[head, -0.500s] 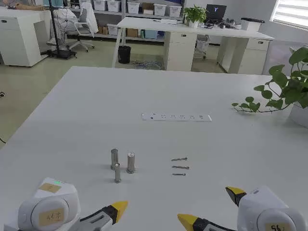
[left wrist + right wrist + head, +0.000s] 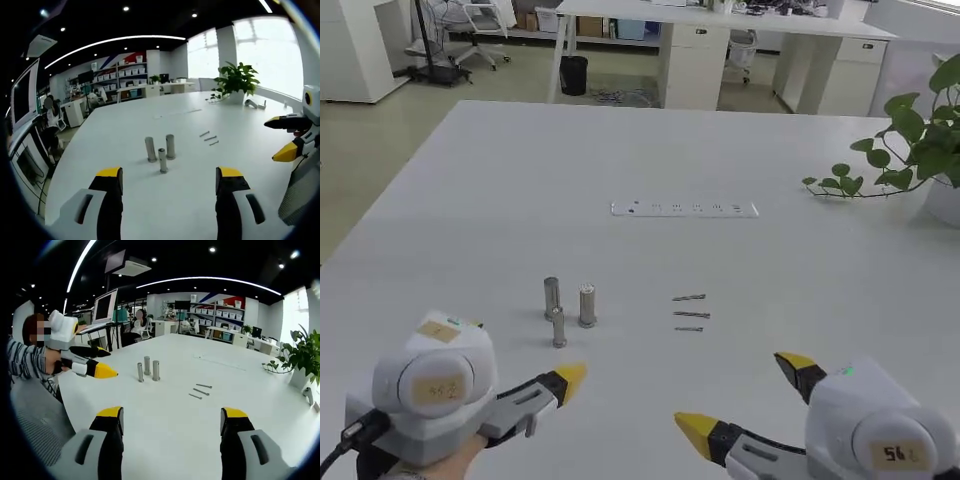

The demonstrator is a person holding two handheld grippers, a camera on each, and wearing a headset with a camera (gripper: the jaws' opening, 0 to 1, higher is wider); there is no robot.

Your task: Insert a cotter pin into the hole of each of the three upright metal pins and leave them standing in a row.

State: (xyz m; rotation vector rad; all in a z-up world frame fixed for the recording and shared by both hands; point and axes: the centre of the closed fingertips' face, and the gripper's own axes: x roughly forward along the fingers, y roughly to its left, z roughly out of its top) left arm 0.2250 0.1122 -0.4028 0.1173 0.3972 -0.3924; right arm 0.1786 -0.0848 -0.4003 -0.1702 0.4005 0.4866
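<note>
Three short upright metal pins (image 2: 566,311) stand close together in a cluster on the white table (image 2: 470,200), not in a row. To their right lie three small cotter pins (image 2: 690,313), one below the other. My left gripper (image 2: 560,385) hovers open just in front of the metal pins (image 2: 161,150), with nothing between its yellow-tipped fingers (image 2: 109,173). My right gripper (image 2: 741,394) is open and empty too, in front of the cotter pins (image 2: 200,391). The left gripper view shows the cotter pins (image 2: 209,138) and the right gripper (image 2: 277,139). In the right gripper view are the metal pins (image 2: 148,369) and the left gripper (image 2: 107,363).
A white power strip (image 2: 685,209) lies flat across the table's middle, beyond the pins. A leafy potted plant (image 2: 910,140) stands at the right edge. Desks, shelves and a chair stand on the floor past the table's far edge.
The head camera has tilted down, so the whole picture slid upward. Both grippers show more in view, the left one slightly nearer the metal pins. Pins and cotter pins have not moved.
</note>
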